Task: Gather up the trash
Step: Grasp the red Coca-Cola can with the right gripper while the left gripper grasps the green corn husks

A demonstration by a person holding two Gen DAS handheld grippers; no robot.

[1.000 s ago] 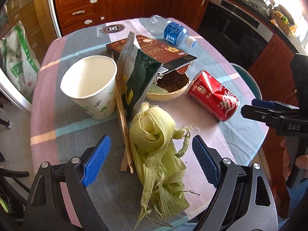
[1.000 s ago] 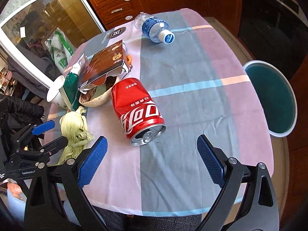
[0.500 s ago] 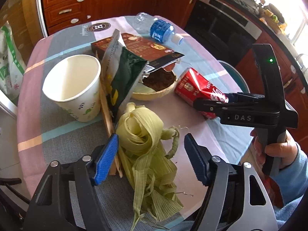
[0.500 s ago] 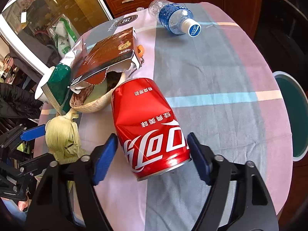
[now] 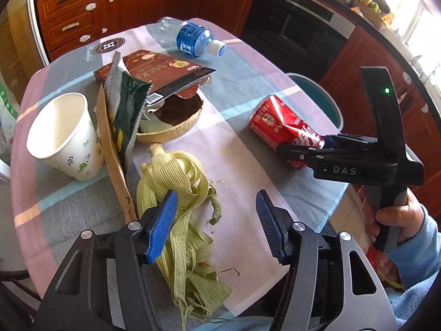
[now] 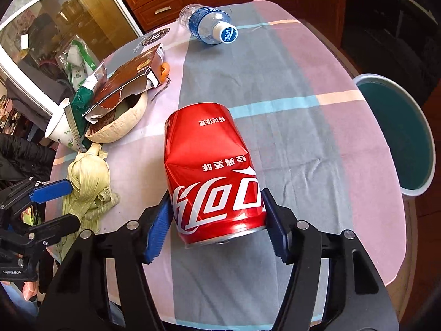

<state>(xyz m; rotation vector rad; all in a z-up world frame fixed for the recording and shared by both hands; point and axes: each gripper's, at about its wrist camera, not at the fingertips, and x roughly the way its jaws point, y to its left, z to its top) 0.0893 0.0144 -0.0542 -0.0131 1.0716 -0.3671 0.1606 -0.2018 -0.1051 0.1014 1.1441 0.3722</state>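
Note:
A dented red cola can [image 6: 212, 171] lies on its side on the striped tablecloth [image 6: 289, 88]. My right gripper [image 6: 216, 226] is closing on it, and both blue pads touch the can's sides near its open end. The left wrist view shows the same can [image 5: 278, 121] in that gripper [image 5: 303, 151], held by a person's hand [image 5: 397, 218]. A bundle of pale green corn husks [image 5: 179, 182] lies near the table's front edge. My left gripper [image 5: 216, 224] is closing over it. Its left pad [image 5: 162, 223] brushes the husks; the right pad stands apart from them.
A paper cup [image 5: 63, 138], a green snack bag [image 5: 126, 107], a brown box [image 5: 154, 69] and a shell-like bowl [image 5: 176, 127] crowd the left of the table. A water bottle [image 5: 190, 38] lies at the far end. A teal bin [image 6: 399, 138] stands beside the table's right edge.
The right gripper came down over the can and its jaws narrowed until the pads met the can's sides. The left gripper's jaws also narrowed and it shifted over the husks.

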